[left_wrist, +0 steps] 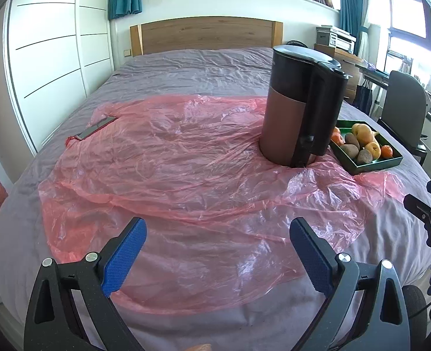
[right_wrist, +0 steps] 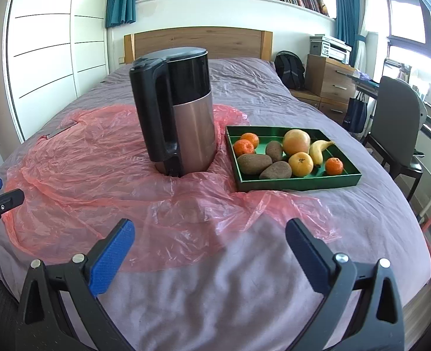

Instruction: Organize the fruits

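Note:
A green tray (right_wrist: 297,182) sits on the bed at the right and holds several fruits: mandarins (right_wrist: 243,147), brown kiwis (right_wrist: 254,163), a large grapefruit (right_wrist: 296,141), an orange (right_wrist: 302,163) and a banana (right_wrist: 317,149). The tray also shows in the left wrist view (left_wrist: 373,165), partly behind the kettle. My left gripper (left_wrist: 217,234) is open and empty over the pink plastic sheet (left_wrist: 171,169). My right gripper (right_wrist: 210,234) is open and empty above the bed's near edge, in front of the tray.
A tall black and steel kettle (right_wrist: 180,111) stands on the plastic sheet left of the tray. A phone (left_wrist: 96,127) lies at the sheet's far left. A grey chair (right_wrist: 396,122), drawers and a desk stand right of the bed.

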